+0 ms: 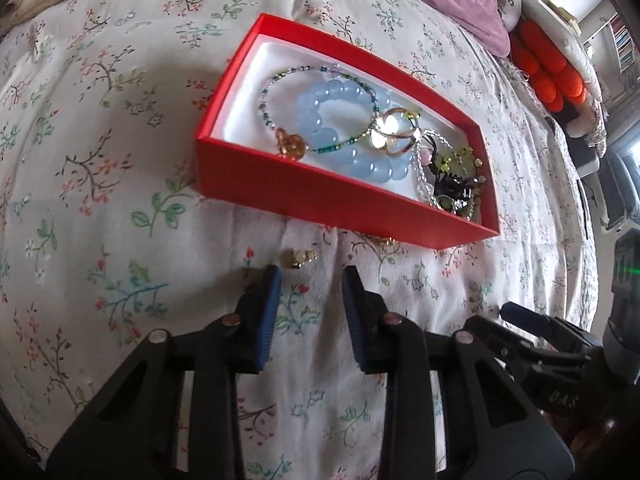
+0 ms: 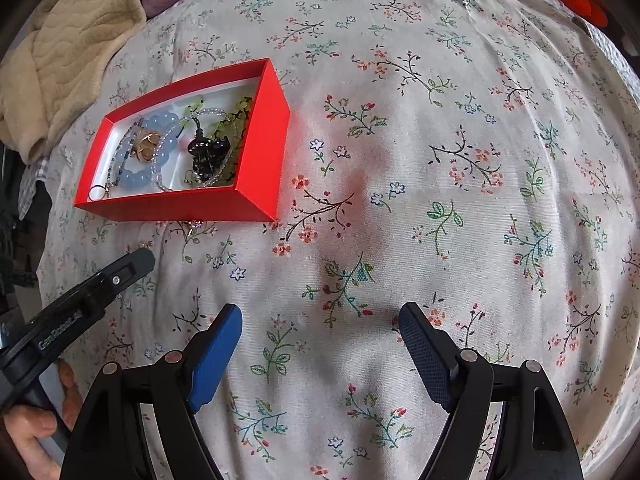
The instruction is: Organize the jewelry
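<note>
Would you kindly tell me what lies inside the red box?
The red box holds a blue bead bracelet, a thin beaded strand, a gold ornament and dark-green pieces; whatever lies beneath them is hidden.

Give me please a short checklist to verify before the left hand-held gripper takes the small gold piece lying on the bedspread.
1. Gold piece free on the bedspread, outside the red box: ok.
2. Piece between the fingers of the left hand-held gripper: not ok, it lies just beyond the fingertips, toward the left finger.
3. Left jaws hold nothing: ok, only fabric shows in the narrow gap.
4. Right hand-held gripper clear of the way: ok, open and empty over bare fabric.
5. Free space in the box: ok, the white floor near the blue bead bracelet is bare.
6. Another small piece at the box's near wall: cannot tell what it is.
</note>
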Motion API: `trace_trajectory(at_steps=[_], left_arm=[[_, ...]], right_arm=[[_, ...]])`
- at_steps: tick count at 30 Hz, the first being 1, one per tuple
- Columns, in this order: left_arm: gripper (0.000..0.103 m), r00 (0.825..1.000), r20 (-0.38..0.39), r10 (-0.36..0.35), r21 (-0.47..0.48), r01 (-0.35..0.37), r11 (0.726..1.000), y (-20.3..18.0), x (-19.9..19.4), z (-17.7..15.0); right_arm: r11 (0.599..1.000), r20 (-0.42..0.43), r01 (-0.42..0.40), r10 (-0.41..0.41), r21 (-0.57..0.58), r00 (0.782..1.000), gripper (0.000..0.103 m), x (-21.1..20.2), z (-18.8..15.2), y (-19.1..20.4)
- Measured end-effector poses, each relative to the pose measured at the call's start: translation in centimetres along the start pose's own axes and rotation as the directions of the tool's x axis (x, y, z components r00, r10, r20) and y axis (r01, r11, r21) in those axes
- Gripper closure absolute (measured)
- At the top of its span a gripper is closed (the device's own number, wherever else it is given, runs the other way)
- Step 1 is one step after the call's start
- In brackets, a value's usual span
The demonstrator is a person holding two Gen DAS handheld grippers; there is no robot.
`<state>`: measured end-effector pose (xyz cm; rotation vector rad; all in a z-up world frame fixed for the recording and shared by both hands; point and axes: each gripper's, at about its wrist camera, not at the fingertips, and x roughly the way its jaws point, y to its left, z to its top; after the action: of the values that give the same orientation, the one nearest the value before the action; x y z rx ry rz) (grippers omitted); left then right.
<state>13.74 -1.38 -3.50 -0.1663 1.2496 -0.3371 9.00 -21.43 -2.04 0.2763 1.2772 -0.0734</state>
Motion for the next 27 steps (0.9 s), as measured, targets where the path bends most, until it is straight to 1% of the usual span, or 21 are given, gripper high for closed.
trace_trajectory(at_steps=[4, 6, 8, 11, 12, 19, 23, 27], left_arm=[[0.072, 0.999, 0.017, 0.037, 0.004, -0.037, 0.999, -0.5, 0.4, 0.3], [0.077, 0.998, 0.023, 0.066, 0.014, -0.067, 0.998, -0.8, 0.7, 0.3], [0.086, 0.995, 0.028, 0.095, 0.024, -0.096, 0.995, -1.1, 1.0, 0.4], [0.095, 0.991, 0.033, 0.127, 0.035, -0.128, 0.991, -1.3, 1.1, 0.5], [0.096, 0.991, 0.034, 0.128, 0.033, -0.129, 0.991, -1.3, 1.0, 0.5], [0.097, 0.993, 0.041, 0.112, 0.018, -0.112, 0.993, -0.2, 0.0, 0.6], [0.097, 0.993, 0.050, 0.106, 0.015, -0.107, 0.994, 0.9, -1.2, 0.4], [0.097, 0.994, 0.056, 0.096, -0.011, -0.095, 0.995, 2.2, -2.2, 0.5]], right_arm=[[1.000, 0.000, 0.003, -0.003, 0.004, 1.000, 0.021, 0.1, 0.1, -0.4], [1.000, -0.001, 0.004, -0.004, 0.005, 1.000, 0.021, 0.1, 0.0, -0.6], [1.000, 0.000, 0.004, -0.004, 0.005, 1.000, 0.021, 0.0, -0.1, -0.9], [1.000, 0.000, 0.006, -0.006, 0.006, 1.000, 0.021, 0.0, -0.1, -1.1], [1.000, 0.000, 0.006, -0.006, 0.008, 1.000, 0.021, 0.0, -0.1, -1.2], [1.000, 0.004, -0.003, 0.003, -0.003, 1.000, 0.021, 0.2, 0.2, -0.4], [0.998, -0.002, -0.052, 0.052, 0.017, 0.999, 0.021, 0.4, 0.5, 0.1], [0.994, -0.005, -0.097, 0.098, 0.043, 0.995, 0.021, 0.8, 0.8, 0.9]])
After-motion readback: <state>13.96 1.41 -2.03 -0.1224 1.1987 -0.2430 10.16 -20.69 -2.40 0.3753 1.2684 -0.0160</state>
